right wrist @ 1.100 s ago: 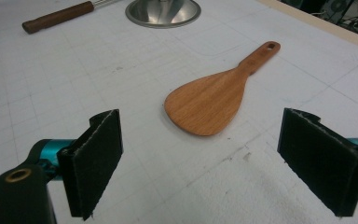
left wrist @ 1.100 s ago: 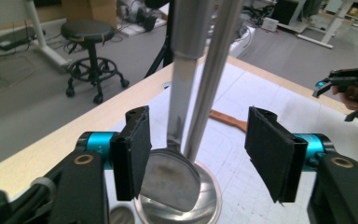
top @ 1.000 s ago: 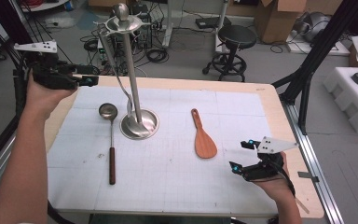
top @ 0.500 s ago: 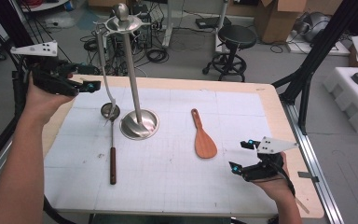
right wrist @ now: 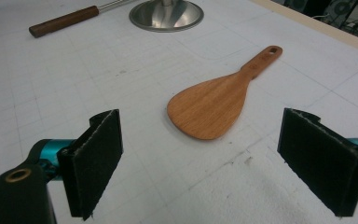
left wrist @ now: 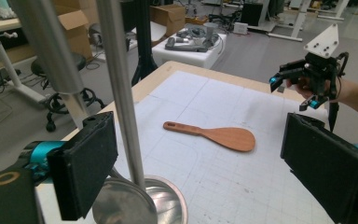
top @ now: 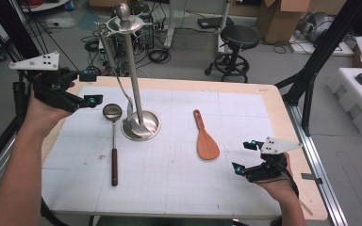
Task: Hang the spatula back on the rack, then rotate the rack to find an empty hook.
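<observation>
While the right claw (top: 248,157) hovers low over the near right corner of the counter (top: 179,188) with its jaws wide and empty, the wooden spatula (top: 206,141) lies flat just ahead of it. Farther off, the ladle (top: 113,141) rests beside the steel stand (top: 140,125). At the far left, the left claw (top: 90,87) has just been opening, nothing between its jaws.

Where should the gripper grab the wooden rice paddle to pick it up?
Probably the narrow handle of the wooden rice paddle, from above, jaws across it. It lies flat on the table; the blade looks too wide and thin.
</observation>
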Demonstrator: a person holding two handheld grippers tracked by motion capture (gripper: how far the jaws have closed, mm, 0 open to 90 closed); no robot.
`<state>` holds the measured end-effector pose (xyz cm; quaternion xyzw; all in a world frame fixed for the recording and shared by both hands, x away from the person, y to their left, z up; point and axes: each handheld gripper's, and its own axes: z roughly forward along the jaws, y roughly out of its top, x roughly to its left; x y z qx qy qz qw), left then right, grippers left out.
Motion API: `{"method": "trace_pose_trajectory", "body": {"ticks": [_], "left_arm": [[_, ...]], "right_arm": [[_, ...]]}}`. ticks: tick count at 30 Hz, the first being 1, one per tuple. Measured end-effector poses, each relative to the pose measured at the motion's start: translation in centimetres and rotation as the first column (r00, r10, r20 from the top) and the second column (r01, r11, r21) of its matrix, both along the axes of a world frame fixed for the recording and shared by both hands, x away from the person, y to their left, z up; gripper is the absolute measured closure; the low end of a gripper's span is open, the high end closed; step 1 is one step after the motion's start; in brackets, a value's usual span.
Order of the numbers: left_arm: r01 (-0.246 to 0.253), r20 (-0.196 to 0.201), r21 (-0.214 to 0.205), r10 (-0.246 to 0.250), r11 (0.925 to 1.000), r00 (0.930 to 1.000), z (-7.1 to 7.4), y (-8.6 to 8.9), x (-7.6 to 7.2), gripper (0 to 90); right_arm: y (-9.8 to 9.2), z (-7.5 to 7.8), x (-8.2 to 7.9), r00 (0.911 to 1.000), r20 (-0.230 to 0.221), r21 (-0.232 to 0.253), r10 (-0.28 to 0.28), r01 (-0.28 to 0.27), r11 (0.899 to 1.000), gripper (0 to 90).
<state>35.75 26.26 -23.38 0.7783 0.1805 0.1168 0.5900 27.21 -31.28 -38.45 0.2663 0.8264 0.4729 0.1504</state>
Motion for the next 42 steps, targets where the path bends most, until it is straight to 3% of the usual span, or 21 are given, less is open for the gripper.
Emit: {"method": "trace_pose_trajectory", "body": {"ticks": [11, 27, 42], "left_arm": [[0.04, 0.041, -0.036, -0.038, 0.9986, 0.9984, -1.3, -0.1, -1.8, 5.6], [0.023, -0.001, -0.056, -0.023, 0.9982, 0.9997, -5.0, 0.7, -2.9, 5.6], [0.025, 0.007, -0.047, -0.025, 0.9986, 0.9997, -5.3, 0.2, -2.6, 5.5]], "right_arm": [[0.1, 0.0, 0.1, 1.0, -0.001, -0.004, 0.003, -0.003, 1.0, 12.8], [0.0, -0.1, 0.0, 1.0, 0.003, -0.001, -0.001, 0.001, 1.0, 12.4], [-0.7, 0.3, -0.5, 0.9996, 0.025, 0.039, -0.014, 0.013, 0.999, 11.7]]}}
